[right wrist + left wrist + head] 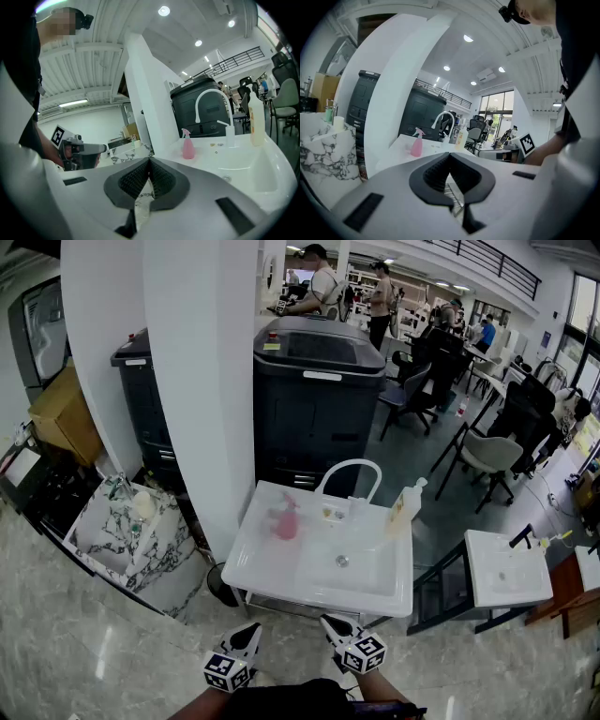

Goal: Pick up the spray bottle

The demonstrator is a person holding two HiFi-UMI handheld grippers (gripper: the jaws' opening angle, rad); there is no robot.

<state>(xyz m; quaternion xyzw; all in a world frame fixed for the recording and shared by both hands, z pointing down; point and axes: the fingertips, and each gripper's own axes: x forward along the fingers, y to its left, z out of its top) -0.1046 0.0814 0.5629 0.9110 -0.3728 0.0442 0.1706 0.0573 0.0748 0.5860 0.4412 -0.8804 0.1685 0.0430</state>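
Note:
A pink spray bottle stands upright on the left rim of a white sink basin. It also shows in the left gripper view as the spray bottle and in the right gripper view as the spray bottle, well ahead of the jaws. My left gripper and right gripper hover side by side just short of the basin's near edge. In the left gripper view the left gripper is shut and empty. The right gripper is likewise shut, with nothing held.
On the basin are a white arched faucet, a pale yellow bottle and a small white pump bottle. A white pillar stands at its left, black machines behind. A marble-patterned sink sits left, another white sink right.

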